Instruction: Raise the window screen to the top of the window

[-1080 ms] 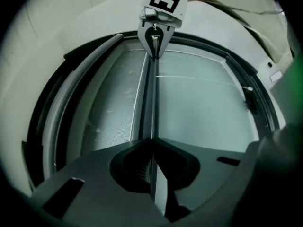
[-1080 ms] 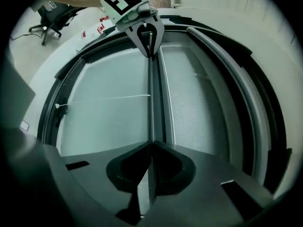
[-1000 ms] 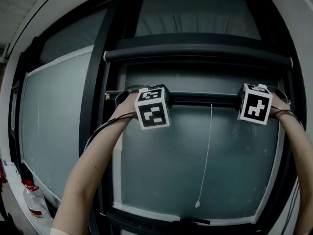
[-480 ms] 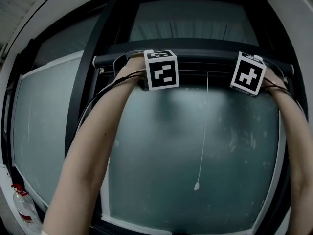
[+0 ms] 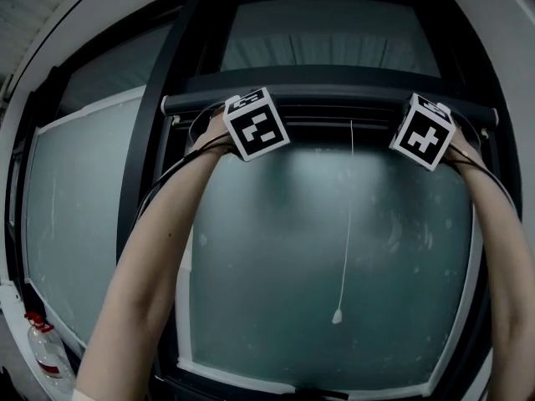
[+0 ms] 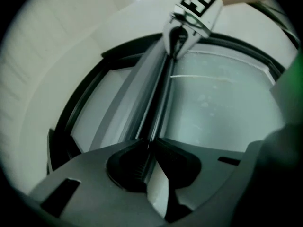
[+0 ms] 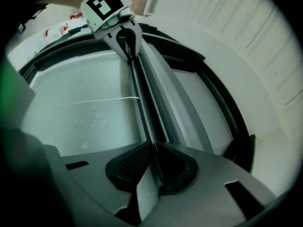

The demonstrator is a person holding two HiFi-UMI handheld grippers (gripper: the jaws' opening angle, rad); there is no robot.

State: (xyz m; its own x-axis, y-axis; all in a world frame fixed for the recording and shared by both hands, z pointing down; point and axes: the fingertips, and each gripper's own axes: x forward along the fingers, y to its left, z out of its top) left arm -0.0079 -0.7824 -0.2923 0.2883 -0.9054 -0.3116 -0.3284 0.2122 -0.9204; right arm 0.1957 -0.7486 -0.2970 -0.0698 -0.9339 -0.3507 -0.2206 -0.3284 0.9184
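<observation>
Slim black screen bar (image 6: 155,112), frosted glass pane (image 5: 276,249)

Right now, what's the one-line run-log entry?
left gripper: shut on screen bar | right gripper: shut on screen bar | screen bar: just under top roller housing | pull cord: hanging free

Red-capped plastic bottle (image 5: 48,351) below window, left.

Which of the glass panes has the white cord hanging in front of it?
The large middle pane: the white cord hangs down it; the left pane and the upper pane have none.
</observation>
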